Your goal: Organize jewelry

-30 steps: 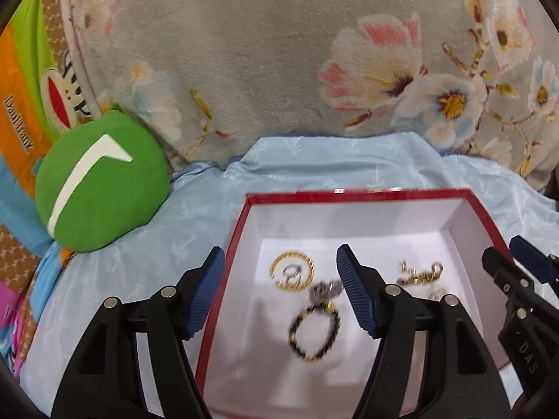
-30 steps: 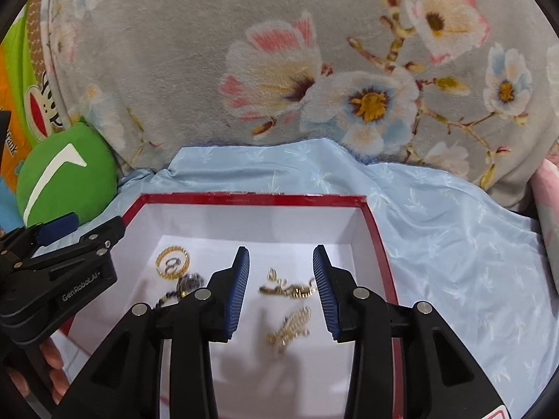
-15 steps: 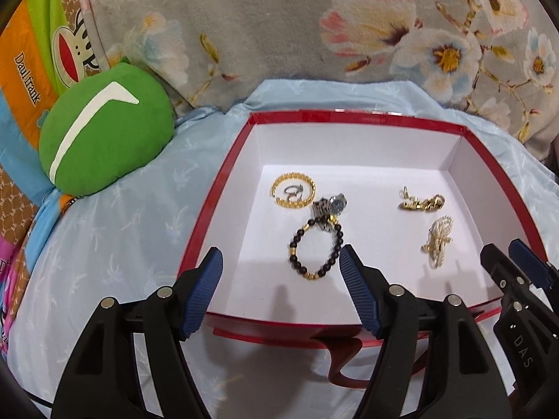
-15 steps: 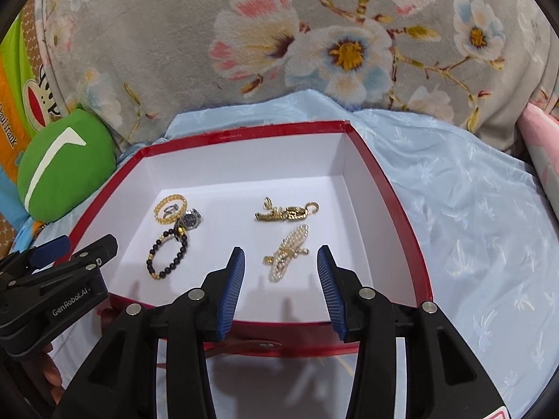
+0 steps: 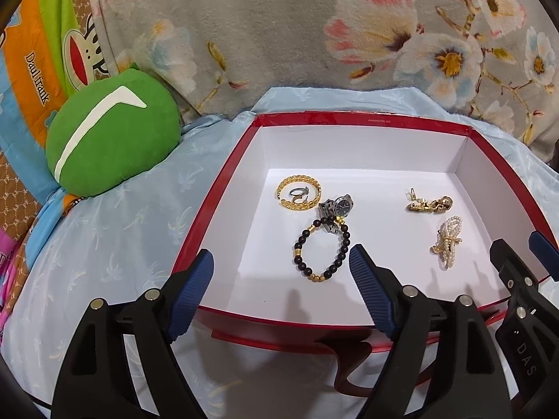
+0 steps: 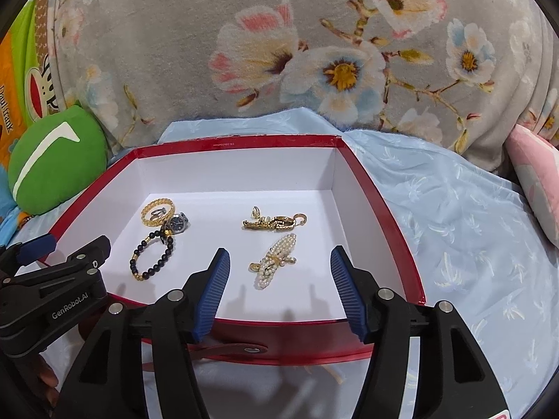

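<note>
Both grippers have dropped and pulled back to the near rim of the red box (image 5: 216,188); jaws wider than before. Left gripper (image 5: 279,289) is opening, nothing between its pads, black bead bracelet (image 5: 321,251) just ahead. Right gripper (image 6: 279,289) is opening, empty, pearl brooch (image 6: 276,262) just ahead between its fingertips' line. Gold bangle (image 5: 298,193), small watch (image 5: 337,207) and gold clasp piece (image 6: 274,223) lie farther in.

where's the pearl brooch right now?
Inside the red box, on its right half: the pearl brooch lies flat on the white floor just in front of the gold clasp piece, in both wrist views, untouched.
</note>
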Demonstrator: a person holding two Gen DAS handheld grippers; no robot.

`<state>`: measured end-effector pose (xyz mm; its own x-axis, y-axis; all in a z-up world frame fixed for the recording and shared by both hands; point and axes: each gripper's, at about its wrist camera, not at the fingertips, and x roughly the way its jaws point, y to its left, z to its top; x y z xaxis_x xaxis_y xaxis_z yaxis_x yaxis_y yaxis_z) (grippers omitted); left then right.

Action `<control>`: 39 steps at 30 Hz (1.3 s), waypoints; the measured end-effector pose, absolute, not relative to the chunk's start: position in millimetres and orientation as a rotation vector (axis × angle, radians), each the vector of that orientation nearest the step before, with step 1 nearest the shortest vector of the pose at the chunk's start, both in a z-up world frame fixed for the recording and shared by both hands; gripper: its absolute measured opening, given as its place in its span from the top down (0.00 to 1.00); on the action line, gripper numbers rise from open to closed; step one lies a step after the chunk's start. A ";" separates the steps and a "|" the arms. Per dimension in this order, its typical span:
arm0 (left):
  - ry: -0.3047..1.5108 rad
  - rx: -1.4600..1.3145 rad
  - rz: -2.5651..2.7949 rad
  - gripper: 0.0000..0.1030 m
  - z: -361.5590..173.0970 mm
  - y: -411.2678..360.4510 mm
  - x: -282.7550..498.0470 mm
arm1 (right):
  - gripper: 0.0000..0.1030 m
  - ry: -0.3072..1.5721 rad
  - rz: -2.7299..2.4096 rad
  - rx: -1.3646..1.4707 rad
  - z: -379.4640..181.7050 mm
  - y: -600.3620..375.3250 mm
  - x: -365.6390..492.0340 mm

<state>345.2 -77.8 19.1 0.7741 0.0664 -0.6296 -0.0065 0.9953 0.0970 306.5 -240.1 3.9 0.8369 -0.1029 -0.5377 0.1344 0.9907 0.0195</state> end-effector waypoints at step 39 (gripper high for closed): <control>0.740 0.106 0.065 0.10 22.2 -79.1 340.3 | 0.28 0.635 -0.120 0.060 12.4 -233.4 301.6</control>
